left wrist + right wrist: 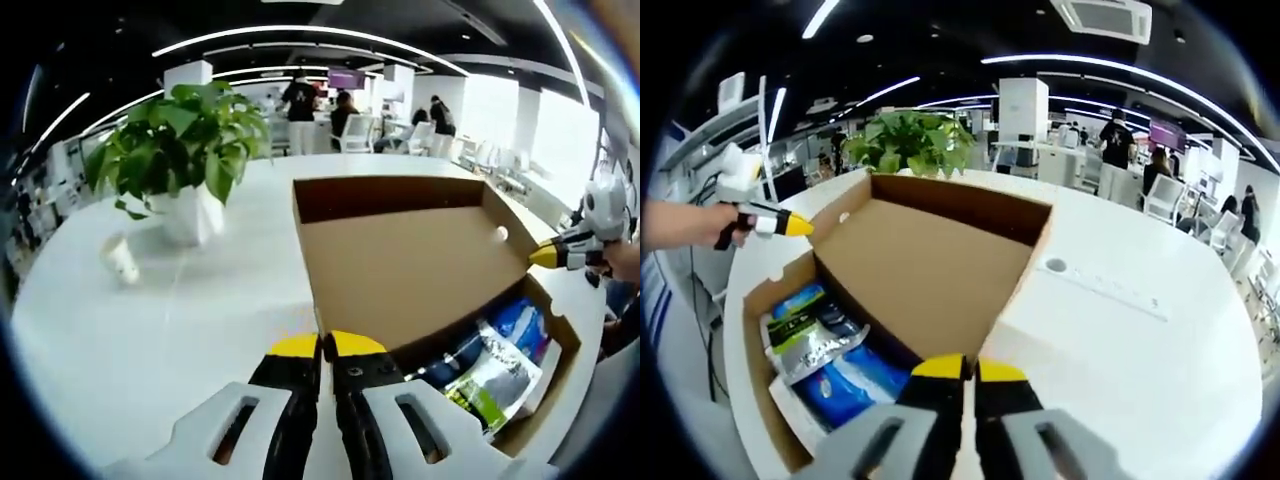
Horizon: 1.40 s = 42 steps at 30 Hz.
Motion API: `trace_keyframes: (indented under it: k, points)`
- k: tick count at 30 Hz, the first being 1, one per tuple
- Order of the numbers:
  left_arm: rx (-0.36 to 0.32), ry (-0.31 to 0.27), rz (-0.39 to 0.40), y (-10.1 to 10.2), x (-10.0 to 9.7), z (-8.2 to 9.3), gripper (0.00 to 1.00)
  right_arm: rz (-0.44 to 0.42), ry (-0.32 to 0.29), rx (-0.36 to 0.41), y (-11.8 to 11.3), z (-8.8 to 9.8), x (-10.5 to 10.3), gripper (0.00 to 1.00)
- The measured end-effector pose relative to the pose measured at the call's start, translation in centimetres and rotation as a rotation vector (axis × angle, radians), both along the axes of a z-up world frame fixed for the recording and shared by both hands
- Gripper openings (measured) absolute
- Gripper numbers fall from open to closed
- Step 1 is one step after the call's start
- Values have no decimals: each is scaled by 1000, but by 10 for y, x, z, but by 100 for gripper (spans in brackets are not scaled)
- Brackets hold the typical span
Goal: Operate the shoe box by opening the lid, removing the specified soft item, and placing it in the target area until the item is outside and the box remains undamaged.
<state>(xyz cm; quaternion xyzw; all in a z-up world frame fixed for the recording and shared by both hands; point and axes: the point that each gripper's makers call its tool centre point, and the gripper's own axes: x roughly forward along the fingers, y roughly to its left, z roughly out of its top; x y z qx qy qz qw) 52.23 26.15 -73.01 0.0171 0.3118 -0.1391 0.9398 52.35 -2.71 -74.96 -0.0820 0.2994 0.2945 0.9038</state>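
The left gripper (pixel 325 345) has its yellow-tipped jaws pressed together with no gap, tips at the near corner of the open lid (pixel 410 260); whether they pinch the cardboard cannot be told. The right gripper (pixel 965 368) is likewise closed, its tips at the lid's (pixel 920 270) near edge.

The left gripper view alone shows a paper cup (pixel 120 260) lying on the table (pixel 180 340), near the white pot of the plant (pixel 185 135). The right gripper (pixel 560 255) enters here from the right, its yellow tip touching the lid's far side edge, a hand behind it. The right gripper view alone shows a round fitting (pixel 1055 265) set in the table (pixel 1120 350) just beside the lid, and the left gripper (pixel 770 220) coming in from the left, held by a hand, its tip by the lid's corner; the plant (pixel 910 140) stands beyond the lid.

The box (pixel 560 335) sits at the table's edge, lid folded flat back, brown inside up. The bags are still inside it: a blue bag (pixel 515 325) and a silver bag (pixel 490 385) in one view; the box (pixel 765 300) holding the silver bag (pixel 815 345) and the blue bag (pixel 855 385) in the other.

The table is white and glossy with a curved edge. Around it is an open office with a dark ceiling, curved light strips, white columns, chairs and several people standing and sitting far off.
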Motion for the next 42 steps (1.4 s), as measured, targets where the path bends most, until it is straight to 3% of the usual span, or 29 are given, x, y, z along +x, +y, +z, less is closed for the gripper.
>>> trace_keyframes:
  k: [19,42]
  points:
    - [28,103,-10,-1,7,-7,1,-19,41,26,-1,-5,6,0]
    - [33,149,9,1,16,-20,1,-26,42,6,0,-10,10,0]
